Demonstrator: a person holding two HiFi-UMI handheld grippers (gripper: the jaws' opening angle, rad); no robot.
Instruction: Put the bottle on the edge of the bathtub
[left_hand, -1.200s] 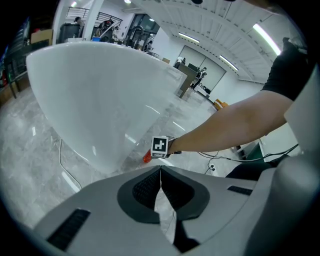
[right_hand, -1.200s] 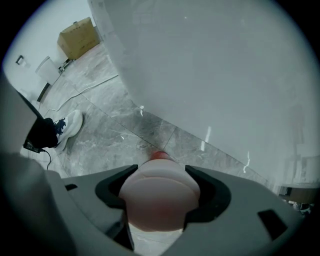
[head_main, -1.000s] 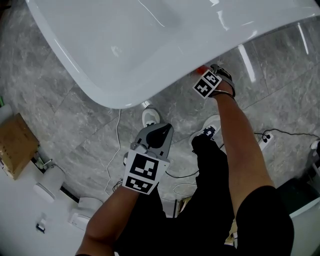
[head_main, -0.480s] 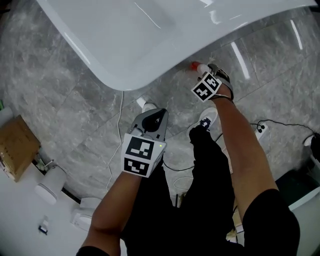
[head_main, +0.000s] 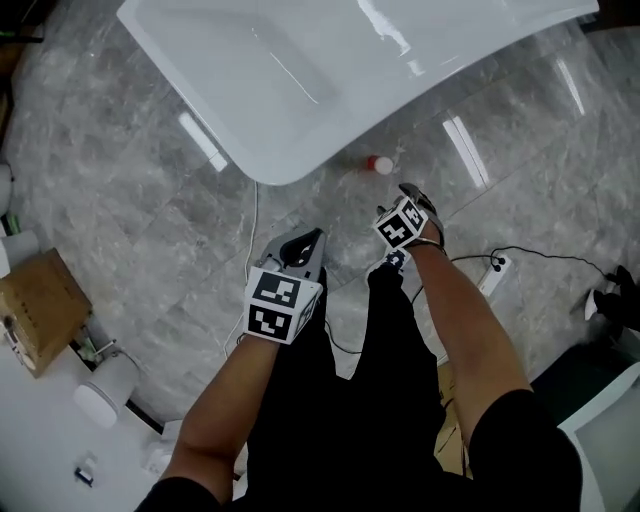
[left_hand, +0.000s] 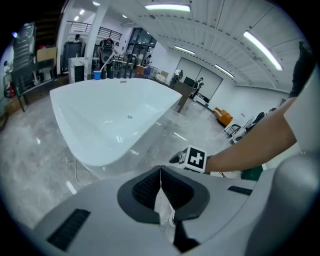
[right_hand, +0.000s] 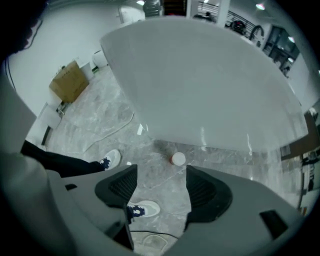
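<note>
Two tools (head_main: 314, 236) (head_main: 410, 192), one bottle (head_main: 380, 165), one bathtub (head_main: 240, 150)

The bathtub (head_main: 330, 70) lies on the floor at the far side, ahead of you; the bottle (head_main: 380, 164) is on the floor just beside the tub's near end, to its right; your right gripper (head_main: 408, 192) hangs on the near side of the bottle, close but apart from it; your left gripper (head_main: 306, 243) is further left and nearer to you, below the tub's near end; a cardboard box (head_main: 35, 305) sits on the floor at the near left; a power strip (head_main: 493, 275) lies on the floor right of your right arm.
</note>
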